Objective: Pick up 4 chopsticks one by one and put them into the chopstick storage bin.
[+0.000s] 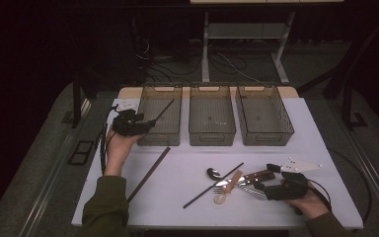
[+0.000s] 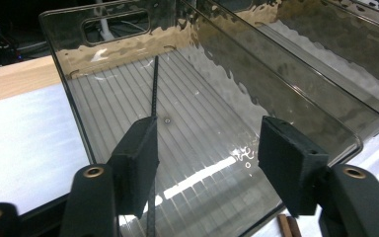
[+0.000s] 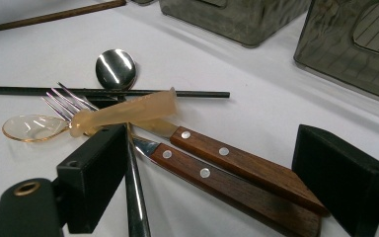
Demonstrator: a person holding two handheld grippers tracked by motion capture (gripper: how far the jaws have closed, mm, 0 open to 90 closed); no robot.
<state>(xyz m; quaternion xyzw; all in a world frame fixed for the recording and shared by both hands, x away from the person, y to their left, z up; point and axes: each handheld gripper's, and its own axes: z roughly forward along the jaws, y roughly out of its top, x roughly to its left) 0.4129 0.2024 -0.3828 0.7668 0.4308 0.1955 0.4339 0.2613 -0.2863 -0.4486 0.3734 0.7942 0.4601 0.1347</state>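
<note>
High view shows me a white desk [image 1: 187, 173] in a dark room, cables on the grey floor [image 1: 39, 163] behind. My left claw [image 1: 148, 123] is spread, a black chopstick [image 2: 154, 94] leaning against one pad over the left bin [image 1: 160, 139]. My right claw [image 1: 264, 190] gapes around two wooden-handled utensils [image 3: 237, 170].

Lab-like recording room, dark surround, white table [image 1: 187, 173], floor cables [image 1: 227, 61]
</note>
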